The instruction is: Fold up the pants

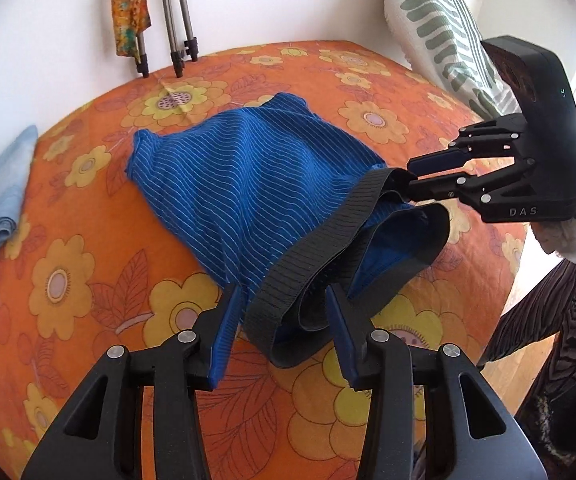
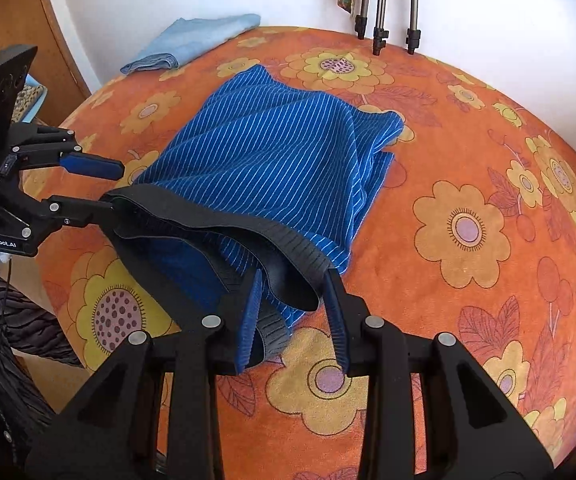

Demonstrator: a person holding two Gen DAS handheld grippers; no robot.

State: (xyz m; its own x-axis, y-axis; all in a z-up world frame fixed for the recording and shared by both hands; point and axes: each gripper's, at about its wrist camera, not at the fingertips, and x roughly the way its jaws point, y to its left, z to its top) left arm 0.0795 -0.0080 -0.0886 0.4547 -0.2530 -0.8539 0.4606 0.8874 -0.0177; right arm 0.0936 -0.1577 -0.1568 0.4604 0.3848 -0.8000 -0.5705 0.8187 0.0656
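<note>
Blue white-striped fabric pants [image 1: 248, 184] on bed: black elastic waistband [image 1: 312, 252] between slack fingers of left gripper [image 1: 286, 332] and right gripper [image 2: 292, 316]. Next: clench, lift waistband toward far hems.

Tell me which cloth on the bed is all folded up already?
The light blue towel, lying folded by the wall. The blue striped pants are not: their black waistband hangs loose between the two grippers.

A white wall [image 1: 68, 20] backs the orange flowered bedspread [image 2: 468, 240]. Tripod legs [image 1: 176, 40] lean there, a leaf-patterned pillow [image 1: 440, 28] stands in daylight, and wooden floor [image 1: 516, 364] shows alongside.
</note>
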